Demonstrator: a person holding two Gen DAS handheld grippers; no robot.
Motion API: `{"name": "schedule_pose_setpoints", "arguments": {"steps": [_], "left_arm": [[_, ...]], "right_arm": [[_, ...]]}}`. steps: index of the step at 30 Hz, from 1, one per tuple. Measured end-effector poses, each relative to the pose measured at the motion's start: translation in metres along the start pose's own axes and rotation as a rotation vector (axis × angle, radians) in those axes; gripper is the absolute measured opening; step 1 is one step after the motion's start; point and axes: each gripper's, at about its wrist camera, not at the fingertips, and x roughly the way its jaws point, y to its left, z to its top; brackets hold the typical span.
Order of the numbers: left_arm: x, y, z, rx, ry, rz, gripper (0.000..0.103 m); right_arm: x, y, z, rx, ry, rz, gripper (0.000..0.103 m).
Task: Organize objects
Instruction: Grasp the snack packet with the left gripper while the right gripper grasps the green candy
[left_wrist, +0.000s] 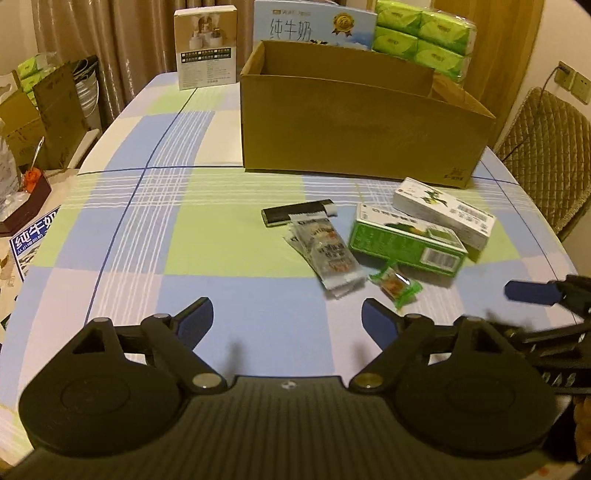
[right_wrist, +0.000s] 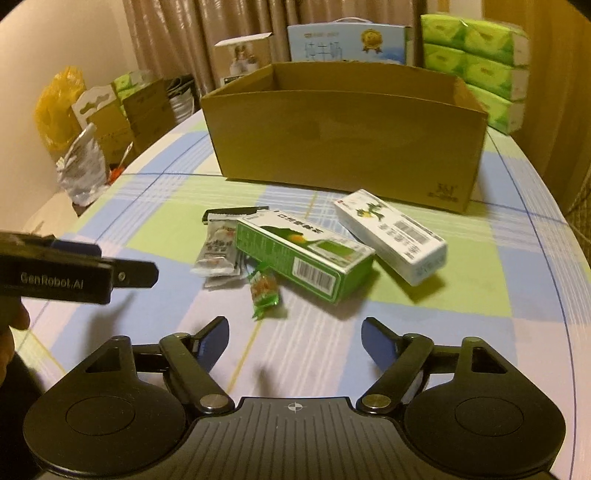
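Lettering "GenRobot.AI" marks the left gripper (right_wrist: 127, 275) beside green box (right_wrist: 304, 254).

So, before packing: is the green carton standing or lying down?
Lying down: the green carton rests on its long side on the tablecloth.

Left gripper (left_wrist: 287, 320) jaws apart over checked tablecloth (left_wrist: 207, 229), green box (left_wrist: 406, 245) (white box (left_wrist: 443, 212) behind), cardboard box (left_wrist: 362, 125) beyond

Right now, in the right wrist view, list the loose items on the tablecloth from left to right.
Silver snack packets → small green candy → green carton → white carton.
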Motion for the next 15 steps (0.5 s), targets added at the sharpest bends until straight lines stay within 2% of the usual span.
{"name": "schedule_pose_setpoints", "arguments": {"steps": [8,11,15], "left_arm": [[0.024,0.005,0.018,0.001,-0.003,-0.021,0.082],[0.031,0.007,0.021,0.003,0.000,-0.021,0.082],[0.039,0.009,0.022,0.007,0.012,-0.026,0.080]], "right_arm": [[0.040,0.009,0.010,-0.040,0.033,0.038,0.060],[0.053,0.011,0.015,-0.058,0.029,0.039,0.052],[0.061,0.010,0.018,-0.089,0.023,0.021,0.030]]}}
